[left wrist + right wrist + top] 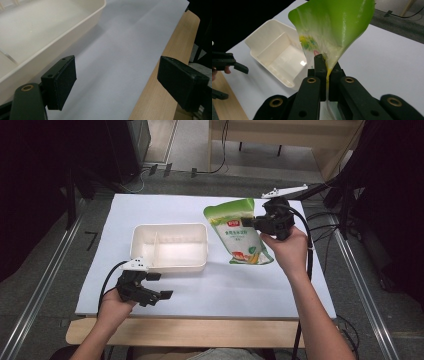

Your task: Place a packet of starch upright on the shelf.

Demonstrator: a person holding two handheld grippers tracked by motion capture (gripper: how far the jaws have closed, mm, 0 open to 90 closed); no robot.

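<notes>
Bench point(250, 285) w/ white sheet: divided white tray point(170, 247) centre-left, green pouch point(240, 232) centre-right, lower end resting on the bench. Our right gripper point(252, 223) has jaws clamped on its edge; left gripper point(159, 285), lower left, jaws apart, empty. We'd lift steadily, keep the pouch clear of the tray rim. Right gripper view shows the pinch; high view gives layout.
</notes>
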